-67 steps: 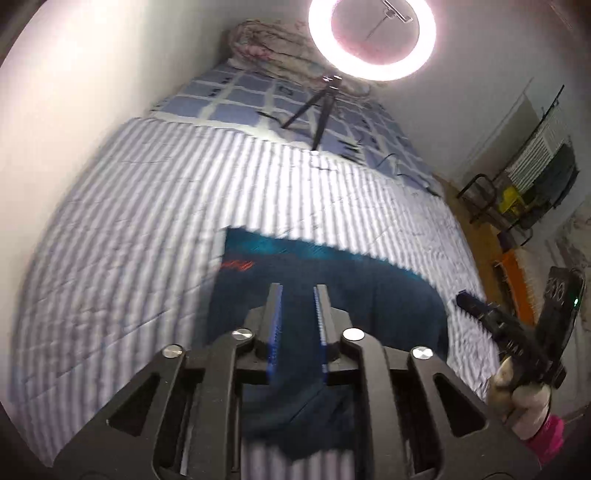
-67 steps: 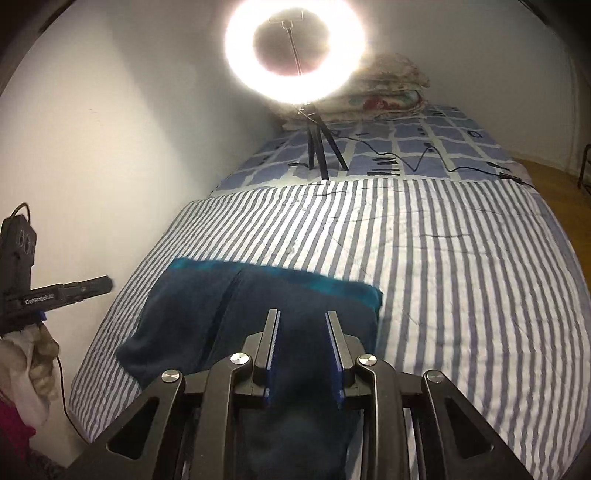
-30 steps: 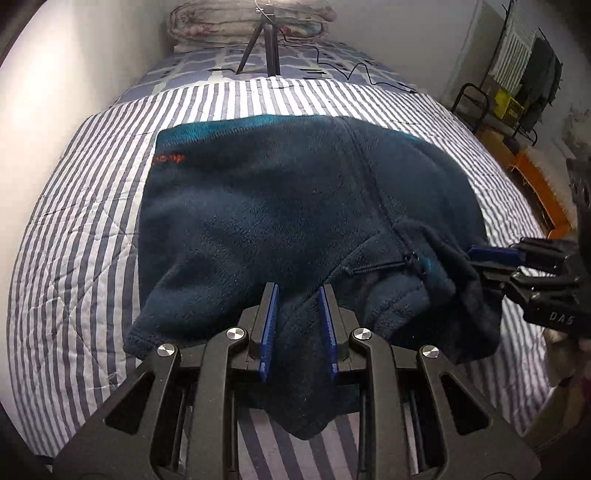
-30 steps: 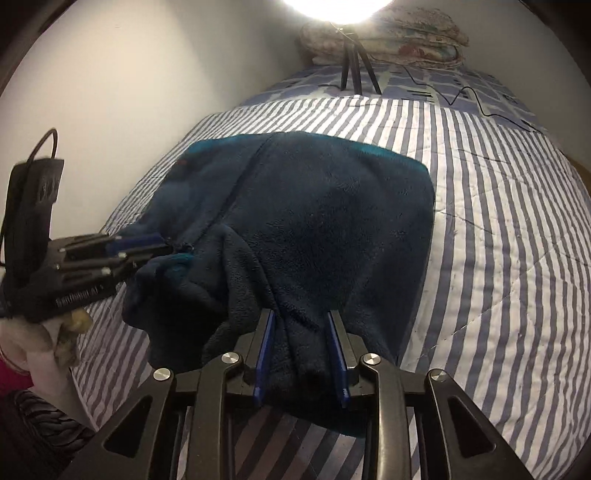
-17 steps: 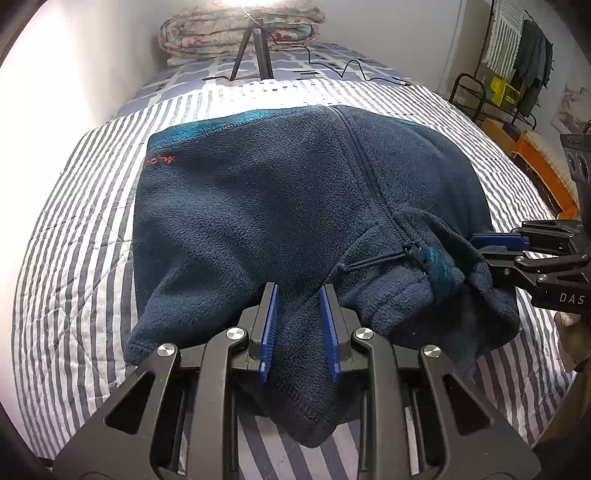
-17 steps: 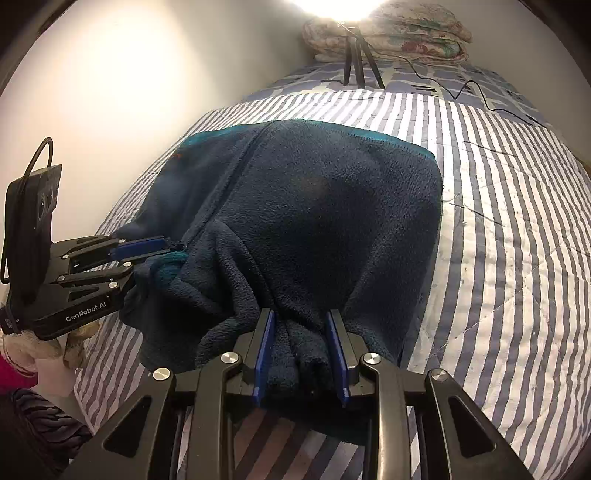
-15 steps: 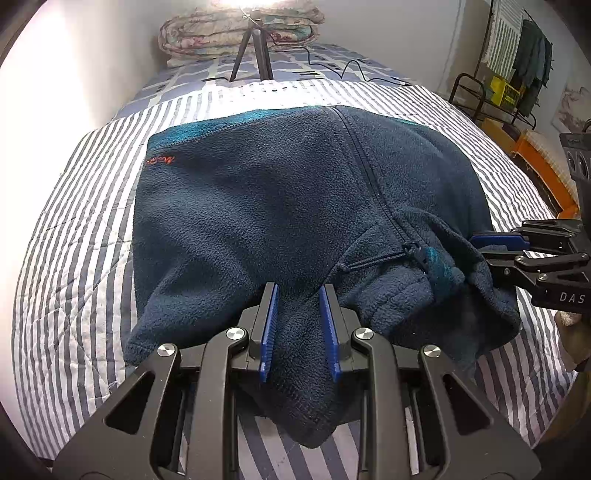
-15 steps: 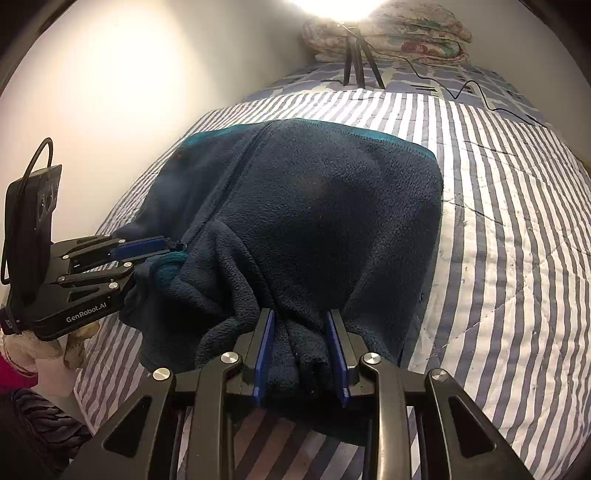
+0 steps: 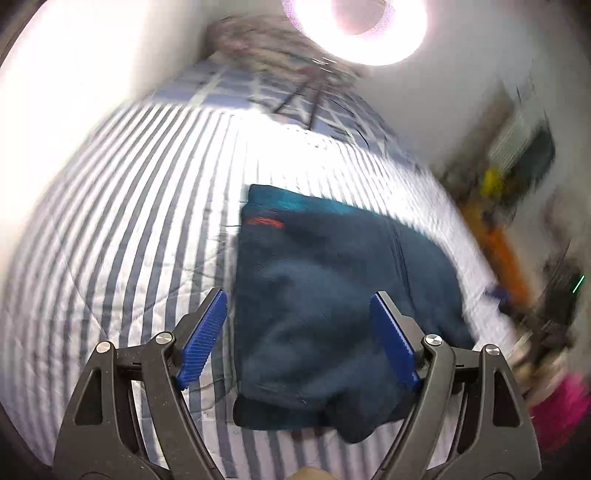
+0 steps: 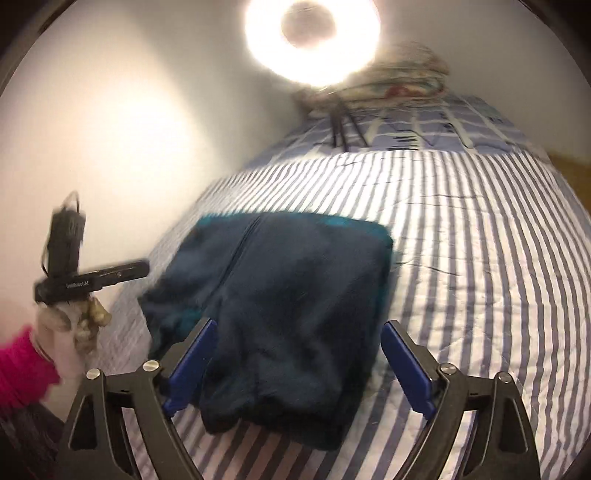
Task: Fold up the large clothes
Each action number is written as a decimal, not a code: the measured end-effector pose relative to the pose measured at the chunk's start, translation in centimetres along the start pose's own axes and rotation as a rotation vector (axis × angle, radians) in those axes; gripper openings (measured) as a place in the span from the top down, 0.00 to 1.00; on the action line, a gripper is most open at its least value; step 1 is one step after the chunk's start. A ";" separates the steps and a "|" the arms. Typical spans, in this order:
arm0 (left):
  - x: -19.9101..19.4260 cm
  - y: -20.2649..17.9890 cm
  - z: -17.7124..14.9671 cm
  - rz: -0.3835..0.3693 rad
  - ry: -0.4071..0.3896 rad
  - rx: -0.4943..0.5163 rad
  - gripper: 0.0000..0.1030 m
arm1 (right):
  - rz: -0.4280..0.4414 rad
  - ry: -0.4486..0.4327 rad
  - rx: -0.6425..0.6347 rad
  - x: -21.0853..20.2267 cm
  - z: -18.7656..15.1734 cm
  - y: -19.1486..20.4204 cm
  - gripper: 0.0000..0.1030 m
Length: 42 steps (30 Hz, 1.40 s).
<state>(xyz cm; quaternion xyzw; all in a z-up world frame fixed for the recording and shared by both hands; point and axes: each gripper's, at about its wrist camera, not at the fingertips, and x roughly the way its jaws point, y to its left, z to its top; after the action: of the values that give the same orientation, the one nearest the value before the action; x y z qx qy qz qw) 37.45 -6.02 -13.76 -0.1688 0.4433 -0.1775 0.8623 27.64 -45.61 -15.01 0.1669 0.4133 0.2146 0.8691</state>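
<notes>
I see two blurred fisheye views over a bed (image 9: 122, 206) covered with a blue-and-white striped quilt.

From the left wrist view, my left claw (image 9: 295, 332) fills the bottom of the frame, its two blue-padded fingers (image 9: 202, 334) spread wide and holding nothing. Between and beyond them lies a dark blue fleece jacket (image 9: 332, 280), folded into a rough rectangle on the quilt. It has a teal band along its far edge and a small red mark near its far left corner. Its near edge bunches slightly over the stripes. To the far right the picture smears into blur; I can make out a dark shape with a green light, probably the other claw, and a pink sleeve (image 9: 565, 410) low at the edge. A bright ring light (image 9: 354, 22) glows at the top, on a tripod at the far end of the bed.

From the right wrist view, the left claw (image 10: 140, 269) appears at the far left, lifted above the bed's edge and held by a gloved hand (image 10: 74, 321) in a pink cuff. In the middle the folded jacket (image 10: 295, 295) lies flat on the quilt (image 10: 480, 258), a zipper line running down its left part. My right claw (image 10: 295, 365) frames it from below, fingers (image 10: 404, 369) spread wide, empty, and not touching the cloth. The ring light (image 10: 314, 33) shines above, with folded bedding (image 10: 406, 77) stacked behind it.
</notes>
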 end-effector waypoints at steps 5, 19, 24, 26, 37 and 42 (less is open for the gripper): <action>3.0 6.3 0.7 -0.220 0.125 -0.315 0.21 | 0.065 0.065 0.170 2.7 -0.7 -3.6 0.09; 8.2 9.2 -1.0 -0.328 0.231 -0.465 0.28 | 0.212 0.116 0.315 8.6 -1.7 -4.9 0.08; 10.1 7.1 -0.4 -0.287 0.240 -0.420 0.53 | 0.212 0.111 0.327 9.7 -1.5 -4.2 0.24; 9.9 5.8 -0.1 -0.228 0.224 -0.338 0.62 | 0.196 0.125 0.330 9.6 -1.5 -3.8 0.37; 6.4 -0.9 1.2 -0.070 0.130 -0.109 0.75 | 0.019 0.117 0.139 7.2 1.7 1.2 0.67; 4.9 -3.7 1.7 -0.082 0.106 -0.077 0.75 | -0.021 0.101 0.069 4.7 2.8 2.7 0.68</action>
<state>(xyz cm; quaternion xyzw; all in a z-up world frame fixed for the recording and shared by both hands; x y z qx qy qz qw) 40.88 -11.28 -14.62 -0.2103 0.4877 -0.2040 0.8224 31.87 -41.24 -15.13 0.1816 0.4655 0.1994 0.8430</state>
